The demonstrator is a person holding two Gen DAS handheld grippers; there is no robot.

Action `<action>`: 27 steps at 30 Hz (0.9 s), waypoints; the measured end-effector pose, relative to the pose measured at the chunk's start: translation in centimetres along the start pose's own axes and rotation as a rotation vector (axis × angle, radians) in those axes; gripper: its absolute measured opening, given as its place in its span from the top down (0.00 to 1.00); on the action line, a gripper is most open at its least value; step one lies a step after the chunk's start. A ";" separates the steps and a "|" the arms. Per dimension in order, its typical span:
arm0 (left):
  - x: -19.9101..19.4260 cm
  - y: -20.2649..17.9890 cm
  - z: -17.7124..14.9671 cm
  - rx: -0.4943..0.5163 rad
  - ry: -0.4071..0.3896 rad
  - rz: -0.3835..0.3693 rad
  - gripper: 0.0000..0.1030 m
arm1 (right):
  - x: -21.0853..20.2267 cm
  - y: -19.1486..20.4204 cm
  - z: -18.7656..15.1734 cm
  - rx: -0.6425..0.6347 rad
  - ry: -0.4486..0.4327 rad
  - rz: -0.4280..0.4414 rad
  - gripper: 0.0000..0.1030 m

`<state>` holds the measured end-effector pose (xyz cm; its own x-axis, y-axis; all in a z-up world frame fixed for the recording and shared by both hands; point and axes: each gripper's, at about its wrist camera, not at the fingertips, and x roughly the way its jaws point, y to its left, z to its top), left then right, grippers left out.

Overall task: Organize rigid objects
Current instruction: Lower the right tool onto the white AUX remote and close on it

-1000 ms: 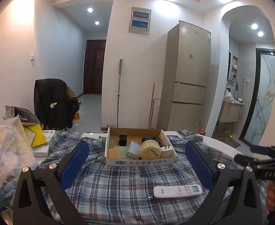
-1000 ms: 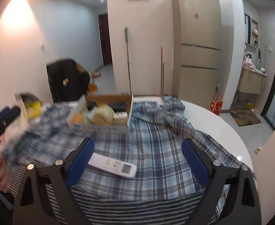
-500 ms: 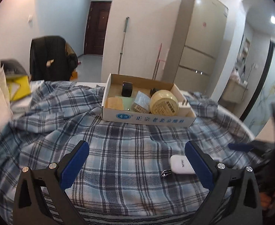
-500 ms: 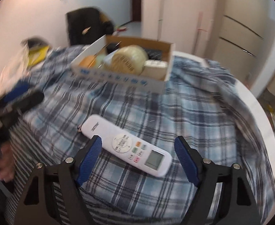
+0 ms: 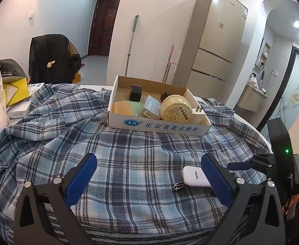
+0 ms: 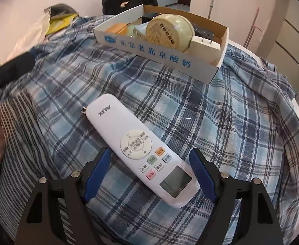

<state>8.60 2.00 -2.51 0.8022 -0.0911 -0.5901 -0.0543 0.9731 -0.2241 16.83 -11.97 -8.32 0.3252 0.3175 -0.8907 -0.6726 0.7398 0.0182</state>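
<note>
right gripper [image 6: 149, 173] straddled the white aux remote [image 6: 141, 153], jaws released, pads not touching; light, stiff, slick plastic, best pinched across its narrow sides. left gripper [image 5: 149, 175] gaped empty.

A cloth [image 5: 129, 163] lies over the table [image 6: 298, 110]. The box [image 5: 157, 125] sits on it, far from the grippers. In the box, a jar [image 5: 176, 110] lies right, a plug [image 5: 198, 113] beside it. The remote [image 6: 141, 153] lies on the cloth, near, with its near end between the right gripper [image 6: 149, 175] pads [image 6: 97, 169].
</note>
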 end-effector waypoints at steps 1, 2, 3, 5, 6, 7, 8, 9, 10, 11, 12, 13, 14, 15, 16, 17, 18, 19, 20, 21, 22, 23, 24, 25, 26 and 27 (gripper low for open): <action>0.0 0.0 0.0 0.000 0.000 0.001 0.00 | 0.3 -0.1 0.1 0.001 0.007 -0.002 0.24; 0.0 0.0 0.0 0.000 0.000 0.001 0.00 | 0.6 -0.3 0.2 0.005 0.016 -0.005 0.24; 0.1 -0.1 -0.1 0.000 0.001 0.003 0.00 | 0.6 -0.5 0.3 0.012 0.003 0.001 0.23; 0.1 0.0 -0.1 0.001 0.004 0.004 0.00 | 0.7 -0.7 0.5 0.021 0.006 -0.001 0.23; 0.2 0.1 -0.1 -0.003 0.007 0.000 0.00 | 0.6 -0.7 0.5 0.027 0.004 -0.004 0.28; 0.2 0.2 -0.1 -0.008 0.007 0.001 0.00 | 0.4 -0.7 0.6 0.038 -0.004 -0.015 0.37; 0.2 0.4 -0.1 -0.017 0.006 0.002 0.00 | 0.3 -0.8 0.5 0.050 -0.004 -0.031 0.41; 0.2 0.5 -0.1 -0.024 0.006 0.003 0.00 | 0.0 -0.9 0.5 0.059 -0.005 -0.048 0.50; 0.2 0.6 -0.1 -0.030 0.006 0.006 0.00 | -0.4 -1.0 0.4 0.073 -0.009 -0.065 0.58; 0.2 0.6 -0.1 -0.031 0.007 0.008 0.00 | -0.8 -1.2 0.3 0.092 -0.013 -0.073 0.60; 0.2 0.5 -0.1 -0.029 0.006 0.009 0.00 | -1.2 -1.5 0.0 0.115 -0.013 -0.068 0.62; 0.2 0.4 -0.1 -0.023 0.004 0.011 0.00 | -1.7 -1.9 -0.2 0.145 -0.018 -0.053 0.67; 0.1 0.3 -0.1 -0.017 0.000 0.013 0.00 | -2.1 -2.4 -0.4 0.173 -0.019 -0.046 0.68; 0.0 0.1 -0.1 -0.010 -0.003 0.015 0.00 | -2.4 -2.9 -0.7 0.201 -0.015 -0.037 0.68; -0.1 -0.1 -0.1 -0.001 -0.007 0.017 0.00 | -2.6 -3.3 -0.9 0.223 -0.011 -0.025 0.68; -0.1 -0.2 -0.1 0.005 -0.010 0.019 0.00 | -2.6 -3.6 -1.1 0.233 -0.009 -0.014 0.68; -0.2 -0.3 -0.2 0.011 -0.013 0.021 0.00 | -2.6 -3.8 -1.3 0.243 -0.005 -0.009 0.67; -0.3 -0.4 -0.1 0.017 -0.016 0.022 0.00 | -2.6 -4.0 -1.6 0.255 -0.001 -0.010 0.67; -0.3 -0.5 -0.1 0.020 -0.019 0.023 0.00 | -2.7 -4.2 -1.8 0.262 -0.009 -0.007 0.67; -0.4 -0.5 -0.2 0.022 -0.021 0.024 0.00 | -2.9 -4.2 -2.1 0.266 -0.012 -0.007 0.67; -0.4 -0.5 -0.1 0.022 -0.021 0.023 0.00 | -2.9 -4.2 -2.3 0.265 -0.012 -0.010 0.67; -0.4 -0.5 -0.1 0.021 -0.019 0.023 0.00 | -2.9 -4.2 -2.5 0.261 -0.010 -0.016 0.66; -0.4 -0.5 -0.1 0.020 -0.019 0.024 0.00 | -3.0 -4.2 -2.8 0.256 -0.004 -0.021 0.60; -0.4 -0.5 -0.2 0.019 -0.016 0.024 0.00 | -3.1 -4.2 -3.1 0.251 0.002 -0.023 0.51; -0.3 -0.5 -0.2 0.019 -0.014 0.024 0.00 | -3.1 -4.2 -3.5 0.250 0.008 -0.024 0.49; -0.3 -0.5 -0.2 0.018 -0.012 0.023 0.00 | -3.2 -4.2 -3.9 0.251 0.013 -0.019 0.49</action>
<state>8.30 1.51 -2.36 0.8076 -0.0659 -0.5860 -0.0628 0.9785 -0.1965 16.04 -18.37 -7.30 0.3267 0.2956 -0.8977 -0.4795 0.8704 0.1121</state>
